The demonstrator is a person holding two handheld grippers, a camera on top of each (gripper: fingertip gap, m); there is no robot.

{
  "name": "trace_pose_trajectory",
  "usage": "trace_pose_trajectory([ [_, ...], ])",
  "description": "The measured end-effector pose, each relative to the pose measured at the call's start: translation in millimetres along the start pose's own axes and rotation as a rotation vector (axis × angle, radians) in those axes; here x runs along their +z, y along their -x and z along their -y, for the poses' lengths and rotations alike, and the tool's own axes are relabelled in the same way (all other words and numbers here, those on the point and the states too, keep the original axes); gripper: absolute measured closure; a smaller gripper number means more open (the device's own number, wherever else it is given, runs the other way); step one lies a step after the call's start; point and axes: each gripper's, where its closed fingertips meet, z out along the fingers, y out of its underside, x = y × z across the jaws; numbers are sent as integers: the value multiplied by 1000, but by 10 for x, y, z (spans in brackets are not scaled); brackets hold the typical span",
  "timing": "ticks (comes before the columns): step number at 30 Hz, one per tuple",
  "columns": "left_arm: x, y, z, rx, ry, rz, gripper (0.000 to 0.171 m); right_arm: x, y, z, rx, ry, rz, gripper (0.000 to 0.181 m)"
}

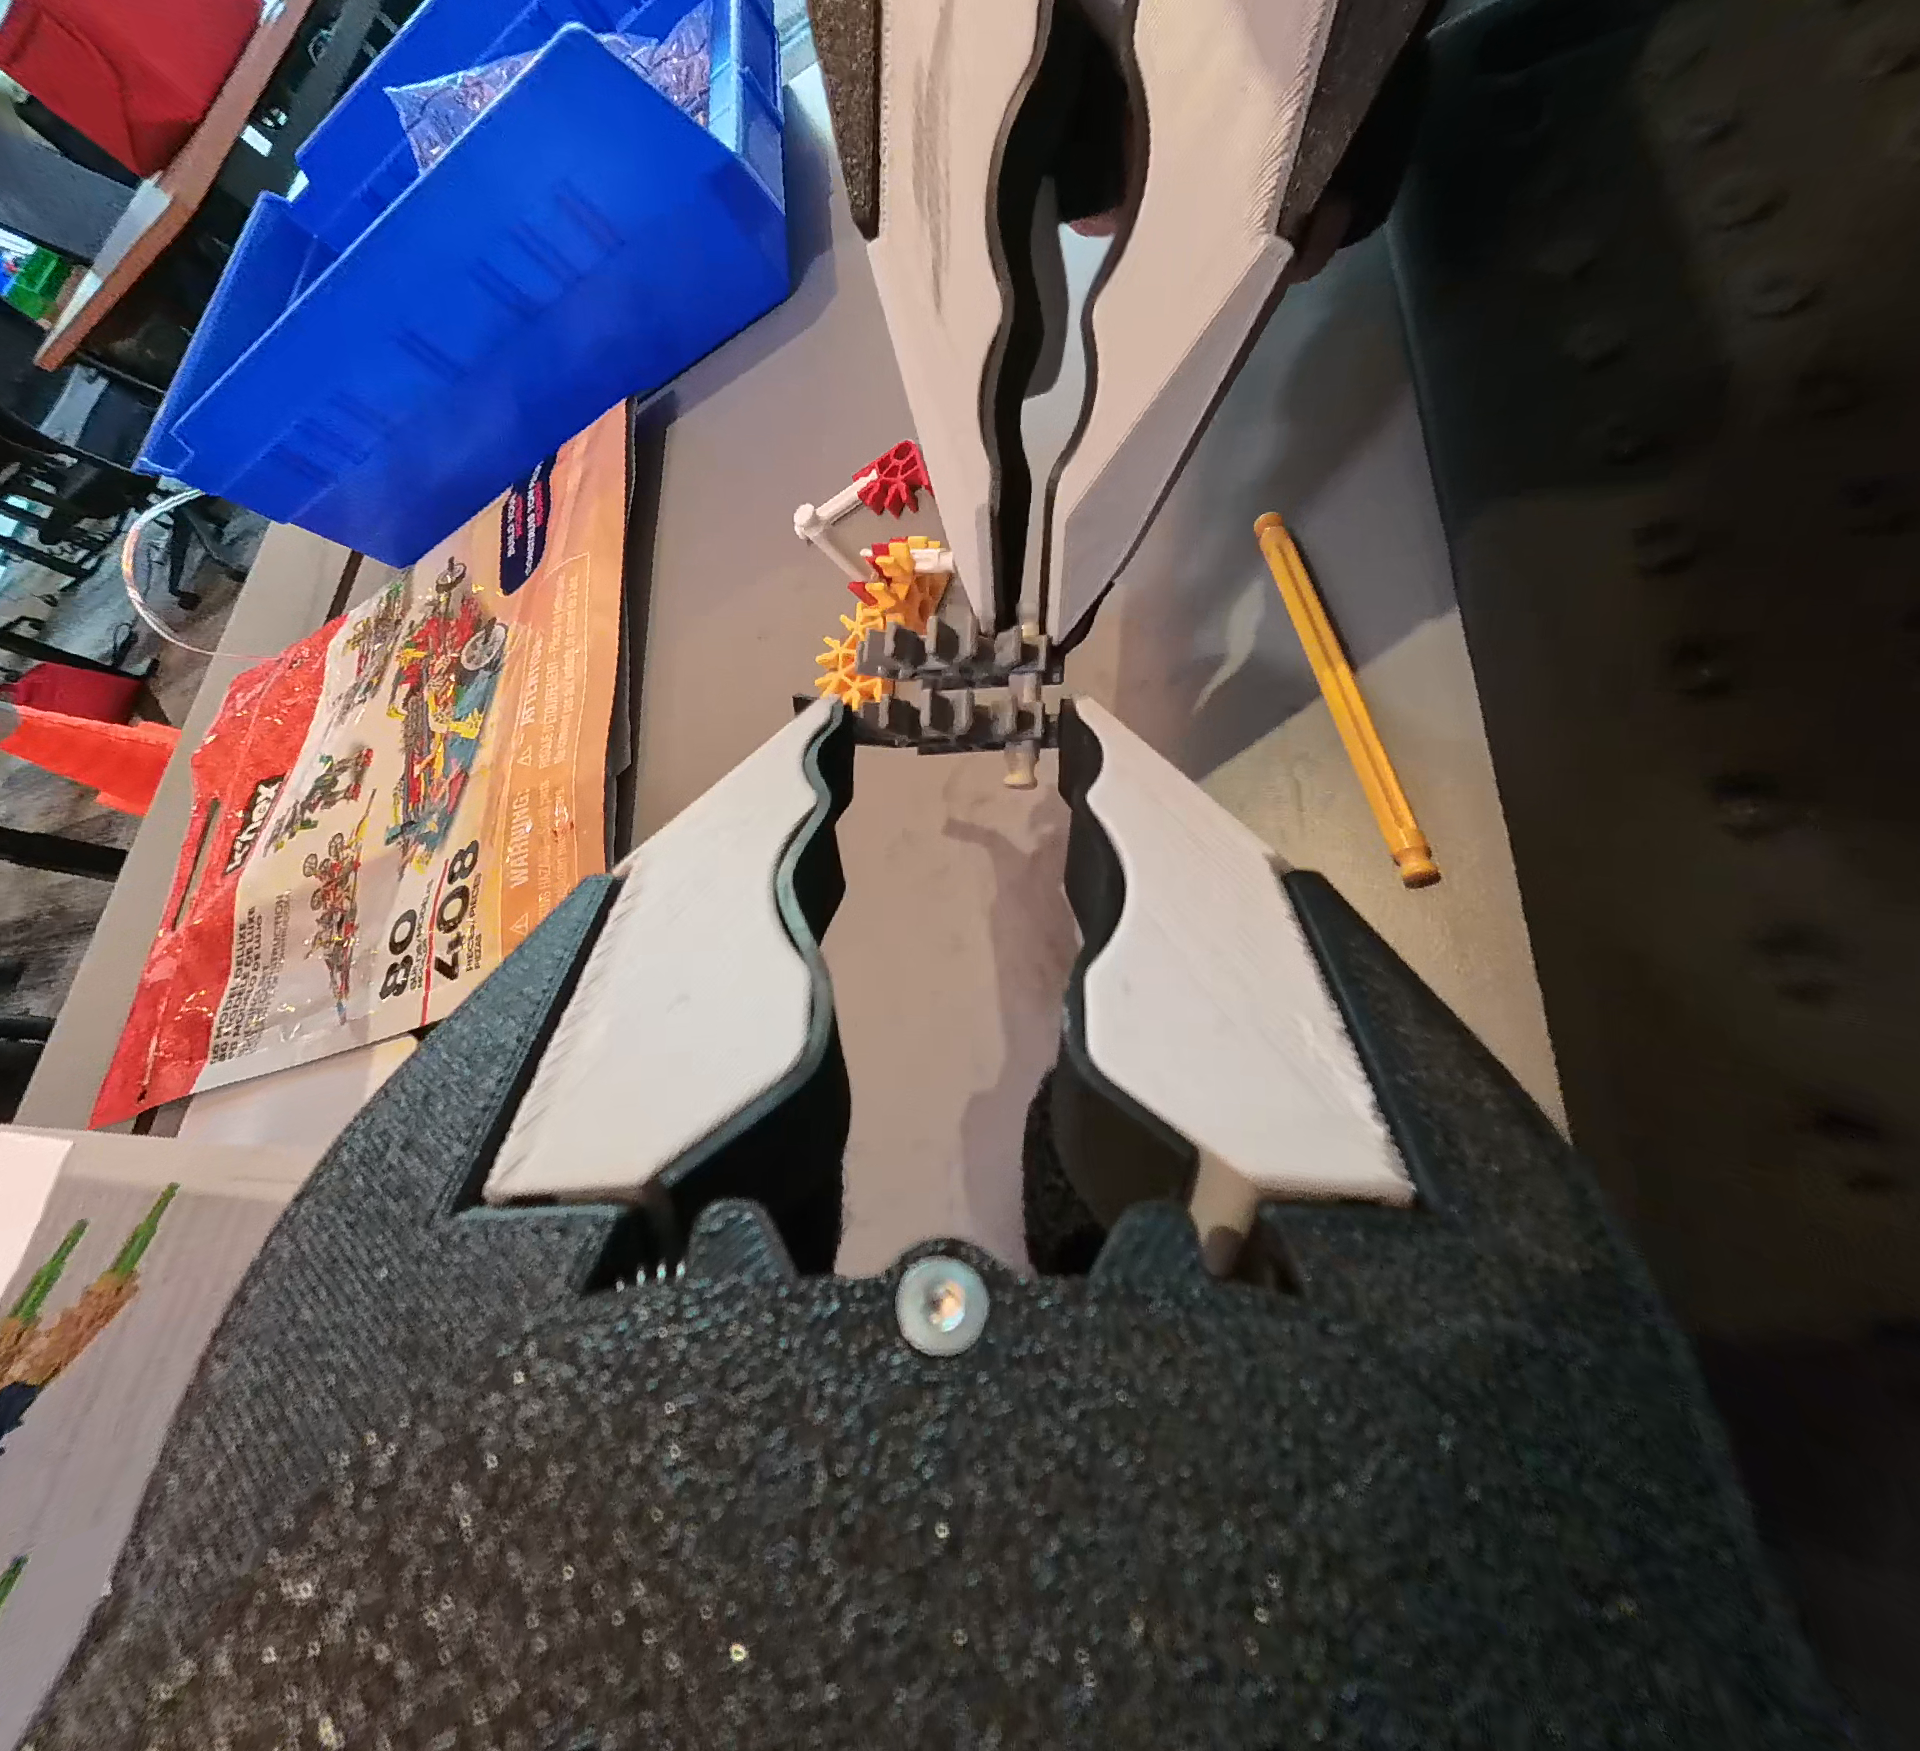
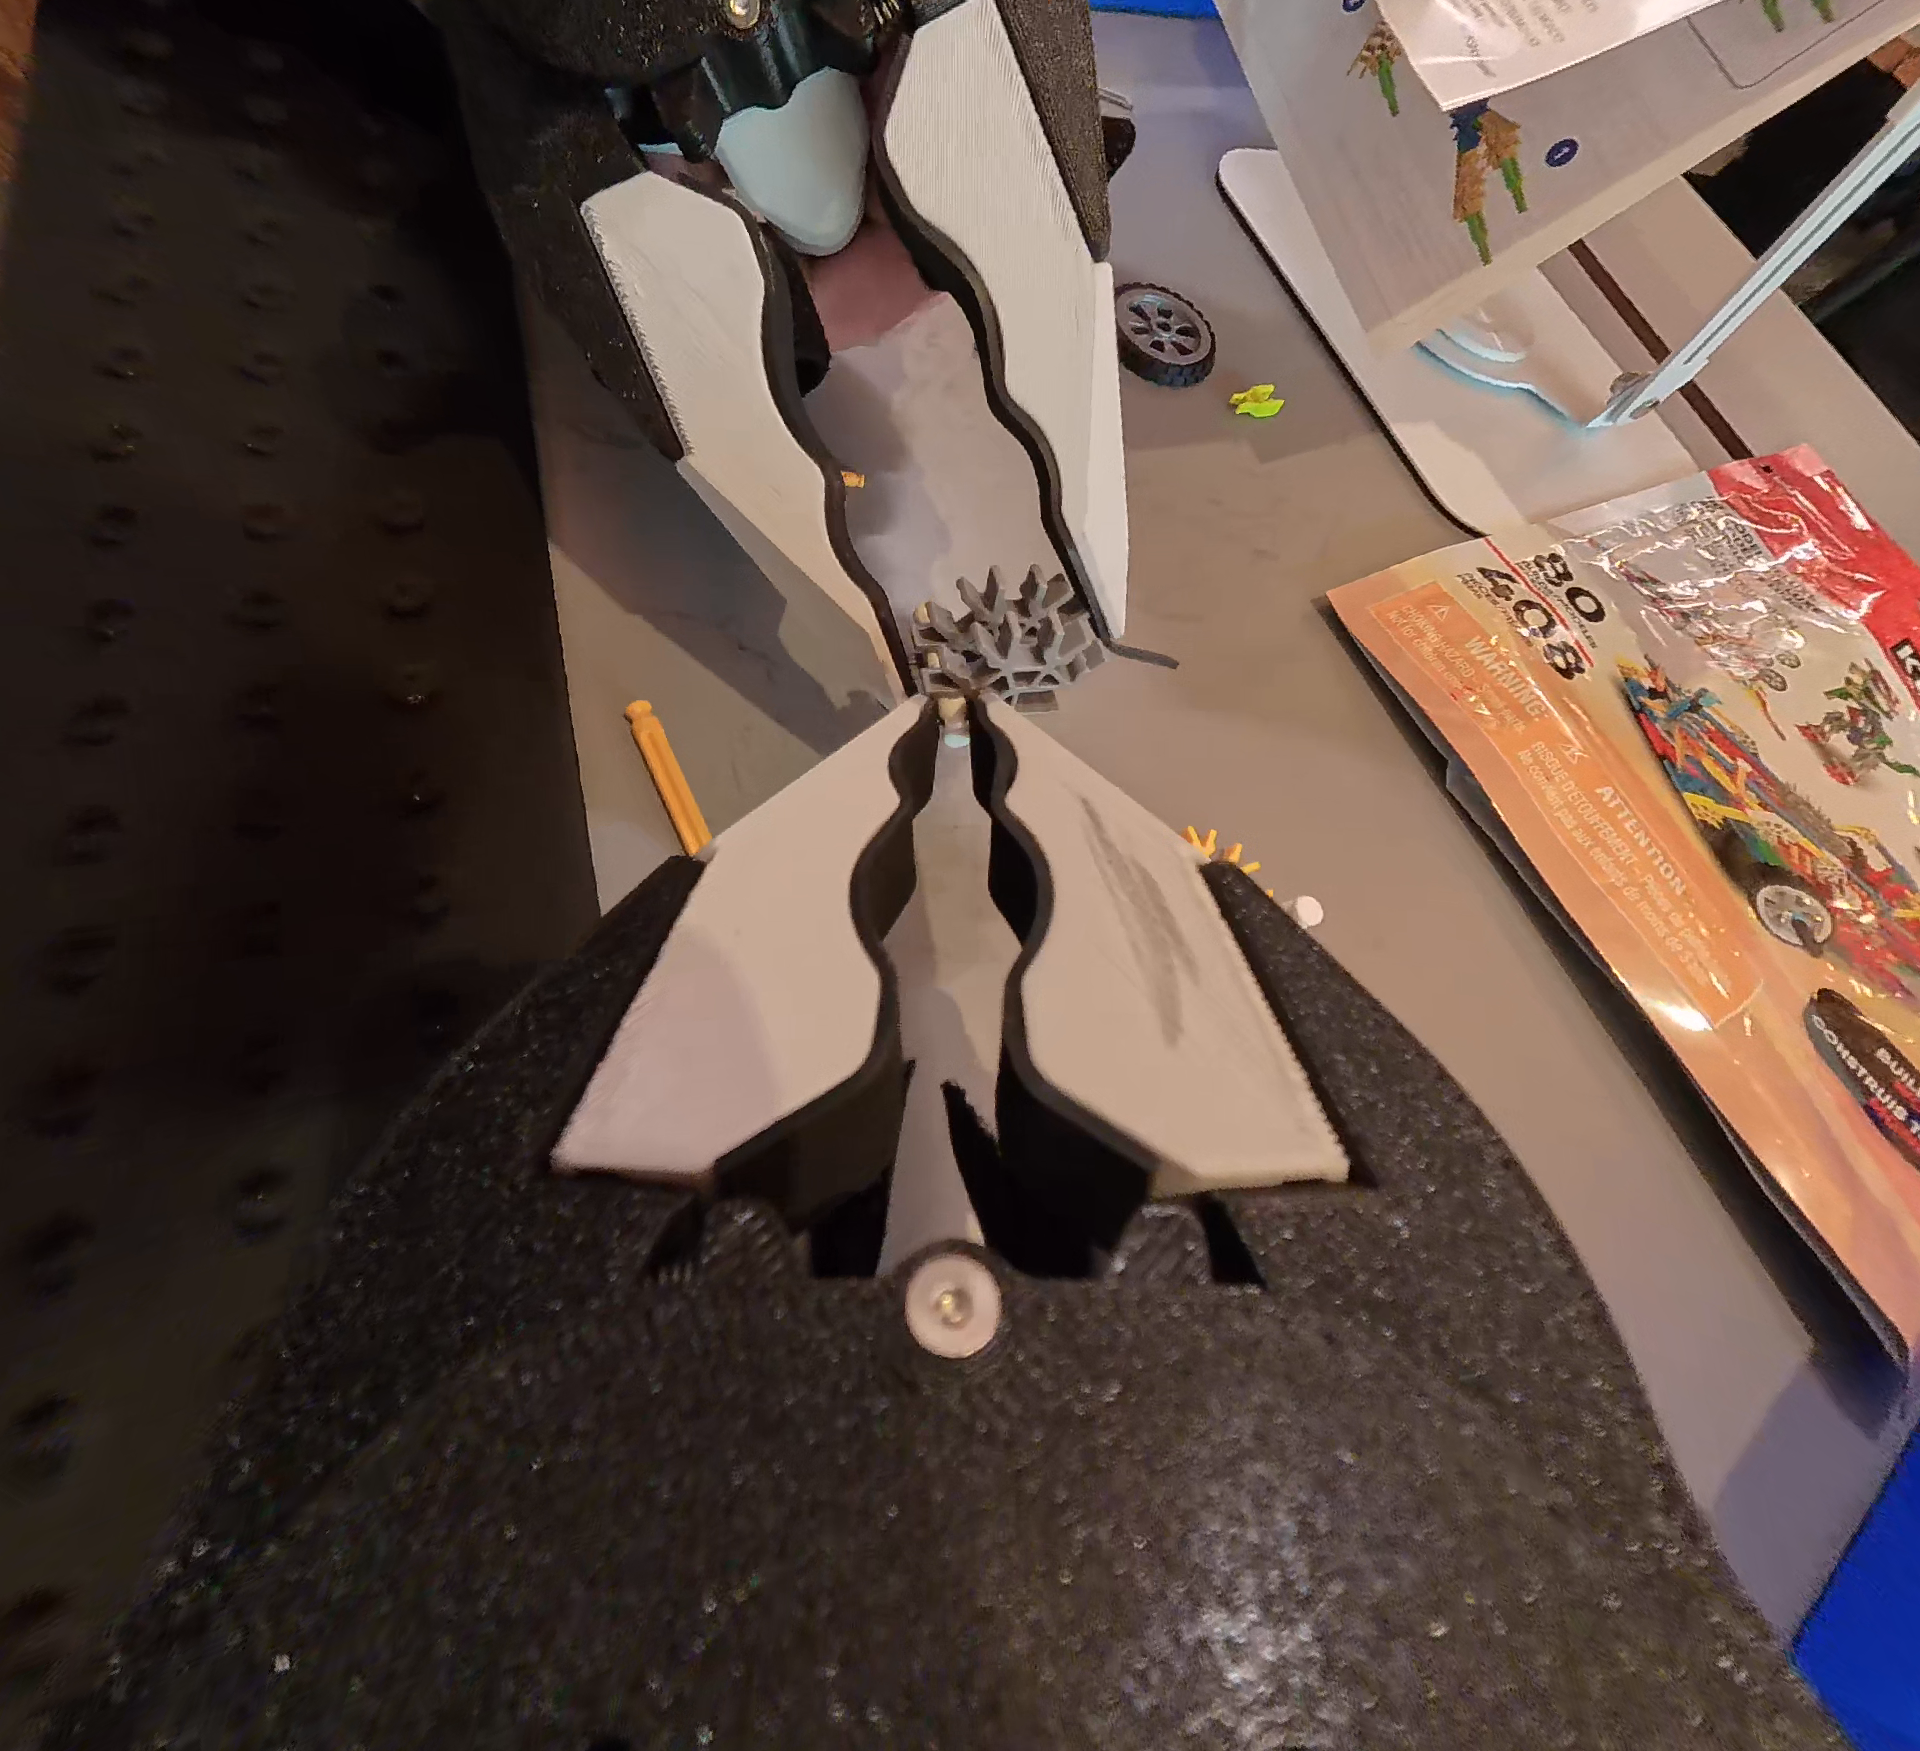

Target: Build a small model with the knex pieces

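My left gripper is shut on a cluster of grey snowflake-shaped connectors, its two fingertips pressing the cluster's sides a little above the grey table. My right gripper comes from the opposite side, tip to tip with the left. It is shut on a short beige rod that passes into the cluster. In the right wrist view my right gripper pinches the rod's end right against the grey cluster, which my left gripper holds.
A red, yellow and white connector assembly lies just beyond the cluster. A long yellow rod lies beside a black dimpled wall. Blue bins, a printed bag, a small wheel and a propped booklet surround the spot. Less than 4 cm separates the two grippers' tips. The small wheel is about 20 cm from both grippers' fingertips.
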Motion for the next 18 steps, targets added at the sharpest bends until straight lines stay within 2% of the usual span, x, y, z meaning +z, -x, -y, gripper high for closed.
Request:
trace_pose_trajectory([
  [4,1,-3,-5,23,5,12,133,-3,-4,-7,47,-9,13,175],
  [10,23,-31,81,172,1,63,133,-21,-60,-16,108,-6,25,132],
  [18,-32,-42,117,214,-37,52,133,6,-4,30,80,-33,77,152],
])
